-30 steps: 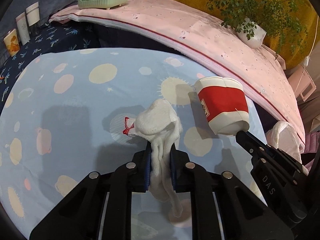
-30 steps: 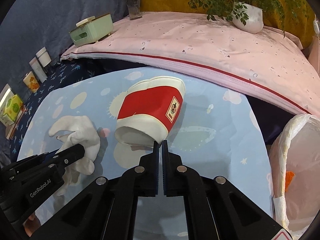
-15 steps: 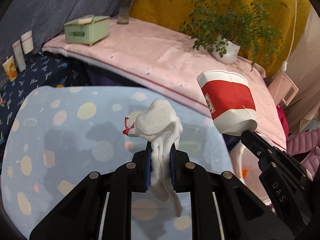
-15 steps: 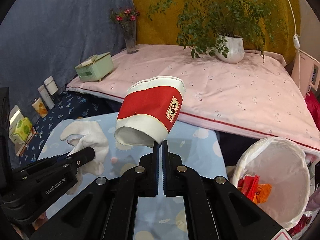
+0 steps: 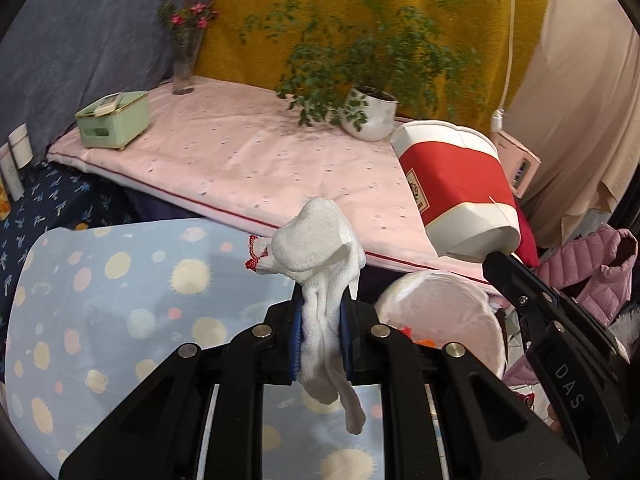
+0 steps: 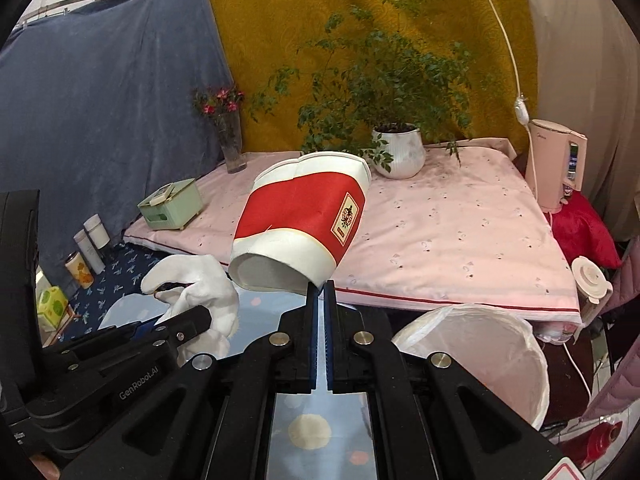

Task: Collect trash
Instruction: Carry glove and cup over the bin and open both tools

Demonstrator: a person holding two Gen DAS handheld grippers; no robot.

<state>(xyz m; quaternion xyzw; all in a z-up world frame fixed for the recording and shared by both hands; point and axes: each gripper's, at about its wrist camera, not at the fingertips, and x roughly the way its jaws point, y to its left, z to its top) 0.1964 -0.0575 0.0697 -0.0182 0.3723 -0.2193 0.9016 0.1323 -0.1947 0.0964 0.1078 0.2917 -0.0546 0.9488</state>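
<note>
My left gripper is shut on a crumpled white cloth with a small red trim; the cloth hangs down between the fingers. It shows again in the right wrist view as a white cloth at the left gripper. My right gripper is shut on the rim of a red and white paper cup, held tilted in the air; the same cup appears at the right of the left wrist view. A white-lined trash bin stands below right, with its liner rim just beyond the cloth.
A low table with a light blue dotted cloth lies below left. Behind it is a pink-covered surface bearing a potted plant, a flower vase, a green box and a pink kettle. Jars stand at left.
Both grippers have risen and swung right, away from the blue table toward the trash bin, each still holding its item. The bin has come into view below them.
</note>
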